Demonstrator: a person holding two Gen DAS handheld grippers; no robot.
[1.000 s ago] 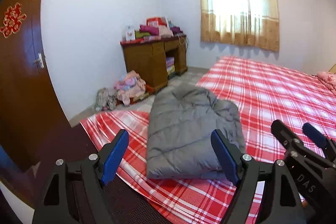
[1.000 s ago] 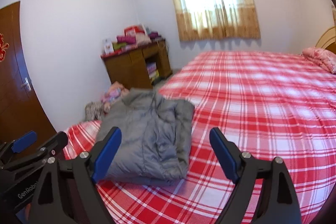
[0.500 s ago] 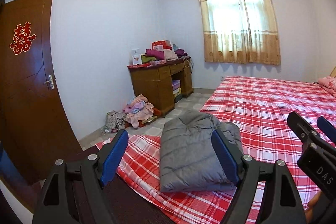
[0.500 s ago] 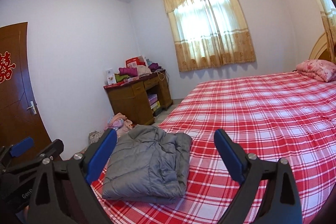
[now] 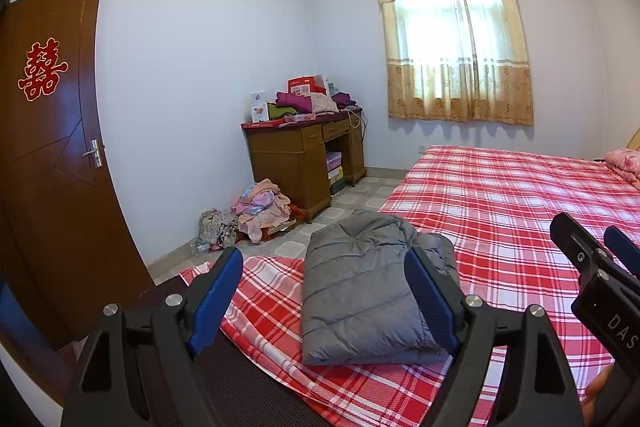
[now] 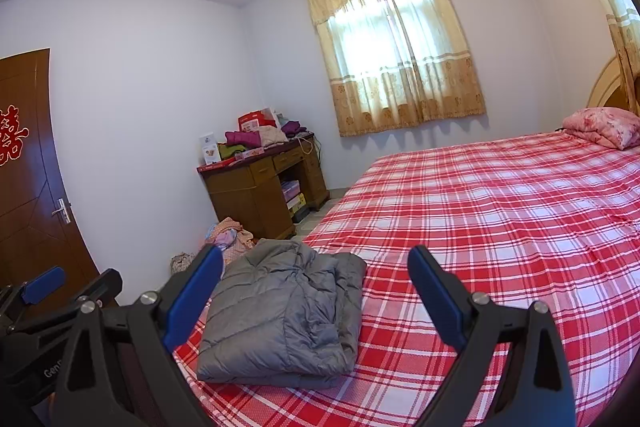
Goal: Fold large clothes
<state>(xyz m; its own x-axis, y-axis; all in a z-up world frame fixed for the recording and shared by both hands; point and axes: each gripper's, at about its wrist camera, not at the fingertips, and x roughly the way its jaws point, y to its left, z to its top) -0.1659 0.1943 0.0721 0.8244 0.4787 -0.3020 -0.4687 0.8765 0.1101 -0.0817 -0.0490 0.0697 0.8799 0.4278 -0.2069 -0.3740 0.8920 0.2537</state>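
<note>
A folded grey puffer jacket (image 5: 360,291) lies flat near the foot corner of the bed (image 5: 500,195), which has a red plaid sheet. My left gripper (image 5: 322,259) hovers open just short of the jacket, with nothing between its blue pads. The right wrist view shows the same jacket (image 6: 280,315) at lower left on the bed (image 6: 500,227). My right gripper (image 6: 314,253) is open and empty, above the jacket's right edge and the sheet. Each gripper also shows in the other's view: the right gripper (image 5: 592,251) at the right edge, the left gripper (image 6: 60,283) at the left edge.
A wooden desk (image 5: 304,159) piled with clothes and boxes stands against the far wall. Beside it a heap of clothes (image 5: 256,211) lies on the tiled floor. A brown door (image 5: 52,155) is at left. A pink pillow (image 6: 600,127) rests at the bed's head.
Both grippers have lifted and tipped upward, so the jacket sits lower in both views and the ceiling shows. The right jaws have spread a little wider. The jacket has not moved.
</note>
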